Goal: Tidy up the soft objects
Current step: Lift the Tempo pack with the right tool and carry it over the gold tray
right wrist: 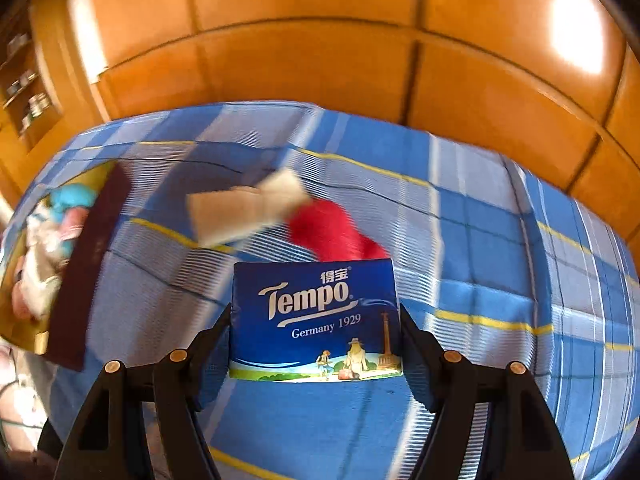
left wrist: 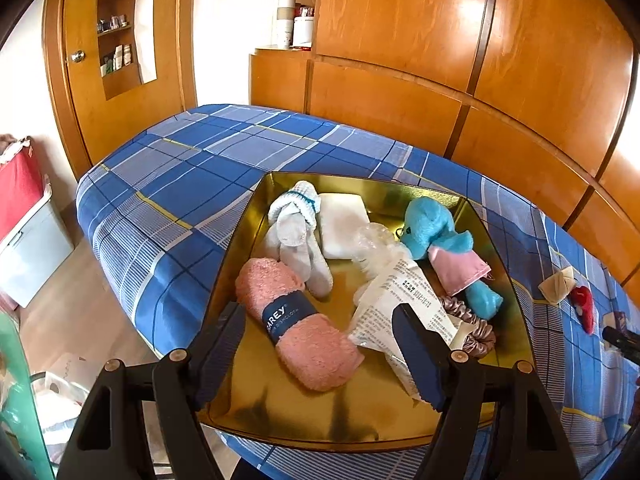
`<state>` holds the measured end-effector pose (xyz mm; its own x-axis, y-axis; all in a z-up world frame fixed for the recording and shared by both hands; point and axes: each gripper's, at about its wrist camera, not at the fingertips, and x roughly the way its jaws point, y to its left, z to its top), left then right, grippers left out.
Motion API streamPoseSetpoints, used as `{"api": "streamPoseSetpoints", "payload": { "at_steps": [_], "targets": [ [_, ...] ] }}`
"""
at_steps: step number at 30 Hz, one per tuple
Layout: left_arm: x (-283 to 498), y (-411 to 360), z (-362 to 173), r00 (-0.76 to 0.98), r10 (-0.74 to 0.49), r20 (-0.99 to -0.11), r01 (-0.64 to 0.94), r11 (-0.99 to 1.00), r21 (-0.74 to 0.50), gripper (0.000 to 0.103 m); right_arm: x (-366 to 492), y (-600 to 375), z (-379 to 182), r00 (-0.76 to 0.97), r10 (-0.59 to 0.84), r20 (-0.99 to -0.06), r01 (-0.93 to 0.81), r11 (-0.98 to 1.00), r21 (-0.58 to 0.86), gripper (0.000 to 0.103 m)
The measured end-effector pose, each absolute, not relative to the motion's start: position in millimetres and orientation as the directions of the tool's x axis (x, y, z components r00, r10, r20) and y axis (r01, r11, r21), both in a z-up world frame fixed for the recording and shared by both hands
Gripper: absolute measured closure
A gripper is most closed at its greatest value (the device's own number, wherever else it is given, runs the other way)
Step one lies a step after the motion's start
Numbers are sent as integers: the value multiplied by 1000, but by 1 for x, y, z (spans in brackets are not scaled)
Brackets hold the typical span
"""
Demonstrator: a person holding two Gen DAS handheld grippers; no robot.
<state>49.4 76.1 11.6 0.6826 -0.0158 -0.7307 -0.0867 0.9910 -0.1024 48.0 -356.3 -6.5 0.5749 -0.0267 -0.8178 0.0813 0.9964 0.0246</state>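
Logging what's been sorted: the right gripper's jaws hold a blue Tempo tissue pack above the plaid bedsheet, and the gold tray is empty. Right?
Not quite: the gold tray already holds soft items, among them a rolled pink towel, as the left wrist view shows. The rest stands.

Bright, warm daylight fills both fisheye views. Glare patches shine on the glossy wooden wall panels (left wrist: 472,8), and the gold tray (left wrist: 352,408) mirrors what sits in it. The left wrist view is sharp. The right wrist view is smeared with motion blur, except for the crisp tissue pack (right wrist: 316,320). Straight lines bow outward; corners go black.
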Motion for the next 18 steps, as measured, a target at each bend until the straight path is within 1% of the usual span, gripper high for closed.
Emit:
{"api": "streamPoseSetpoints", "payload": {
  "at_steps": [10,18],
  "targets": [
    [49,88,10,680,-22,-733,-101,987,-123,27,51,-260,24,609,145,-780,-193,981,32,29],
    [48,120,13,688,18,-726,-176,974,-143,27,58,-169,34,571,281,-771,-426,904,13,29]
  ]
}}
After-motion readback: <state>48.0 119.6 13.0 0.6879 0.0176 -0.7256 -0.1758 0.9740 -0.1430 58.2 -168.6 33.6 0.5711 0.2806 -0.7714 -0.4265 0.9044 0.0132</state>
